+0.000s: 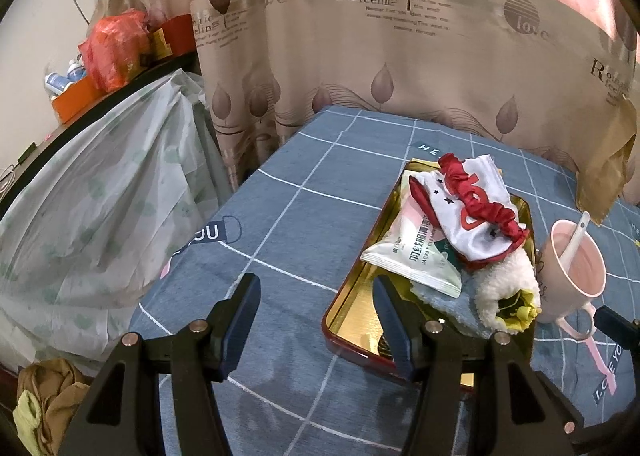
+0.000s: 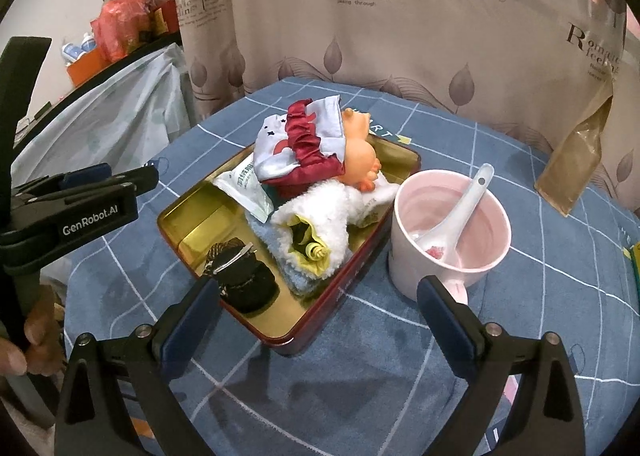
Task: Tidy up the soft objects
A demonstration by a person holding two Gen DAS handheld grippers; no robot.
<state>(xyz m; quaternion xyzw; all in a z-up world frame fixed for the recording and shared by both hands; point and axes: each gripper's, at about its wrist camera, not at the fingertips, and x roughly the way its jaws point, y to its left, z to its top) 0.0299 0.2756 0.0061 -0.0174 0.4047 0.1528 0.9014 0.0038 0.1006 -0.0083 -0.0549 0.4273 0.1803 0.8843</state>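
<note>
Both tools, left (image 1: 316, 308) and right (image 2: 320, 308), gape wide with nothing gripped, soft items (red-trimmed cloth (image 2: 298, 143), white fleece (image 2: 320, 223), blue towel (image 2: 264, 234)) already piled in the tin (image 2: 188, 215) on the surface, so sorting looks nearly finished.

Soft things heaped in the tin (image 1: 352, 308)

The left claw (image 1: 316, 296) hangs open above the checked counter (image 1: 280, 215), one finger over the tin's near corner; a pink mug (image 1: 576, 272) stands beside.

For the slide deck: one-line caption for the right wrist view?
Open right gripper above a red tin of soft items, pink mug with spoon beside it.
</note>
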